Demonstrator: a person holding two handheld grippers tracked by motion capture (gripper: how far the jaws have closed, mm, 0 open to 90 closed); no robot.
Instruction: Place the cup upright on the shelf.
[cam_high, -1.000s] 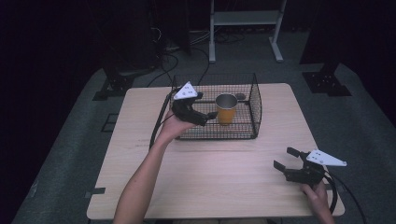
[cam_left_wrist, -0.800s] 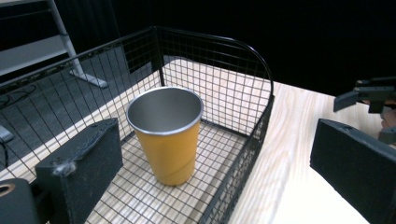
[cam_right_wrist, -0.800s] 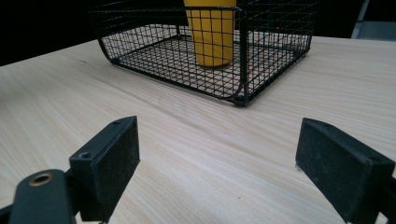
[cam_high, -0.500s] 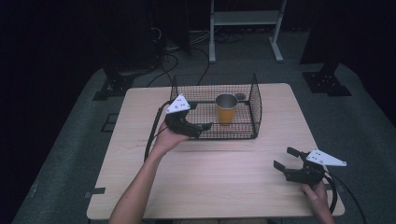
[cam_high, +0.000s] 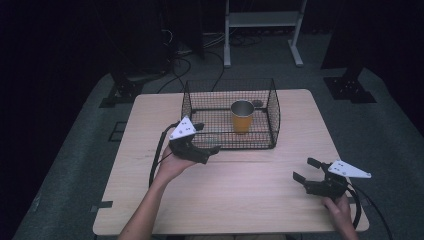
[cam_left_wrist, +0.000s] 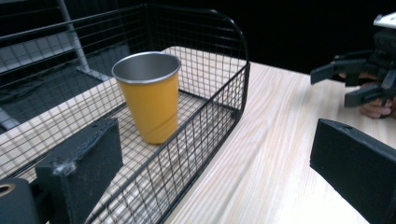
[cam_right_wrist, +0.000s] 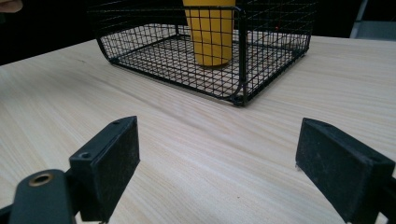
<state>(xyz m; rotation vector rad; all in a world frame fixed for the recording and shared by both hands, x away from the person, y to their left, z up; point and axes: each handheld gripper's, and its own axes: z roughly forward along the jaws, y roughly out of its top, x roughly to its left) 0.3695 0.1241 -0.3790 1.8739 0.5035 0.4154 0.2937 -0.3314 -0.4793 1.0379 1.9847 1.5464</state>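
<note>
The left gripper (cam_high: 200, 148) hangs with its two black jaws spread wide and nothing between them, just in front of the near left corner of a black wire-mesh basket (cam_high: 272, 120); in the left gripper view one jaw lies across the basket's near wall and the other over bare wood. Inside the basket (cam_left_wrist: 233, 100), standing upright on the mesh floor and apart from the walls, is a yellow metal cup with a silvery rim (cam_left_wrist: 150, 100), which sits right of centre in the high view (cam_high: 242, 116). The right gripper (cam_high: 312, 172) rests low near the front right of the light wooden tabletop (cam_high: 250, 195), jaws likewise wide apart and empty, well away from the basket. The cup looks already placed. The step in hand appears to be the left hand's retreat; next, both hands likely need only settle clear of the basket.
</note>
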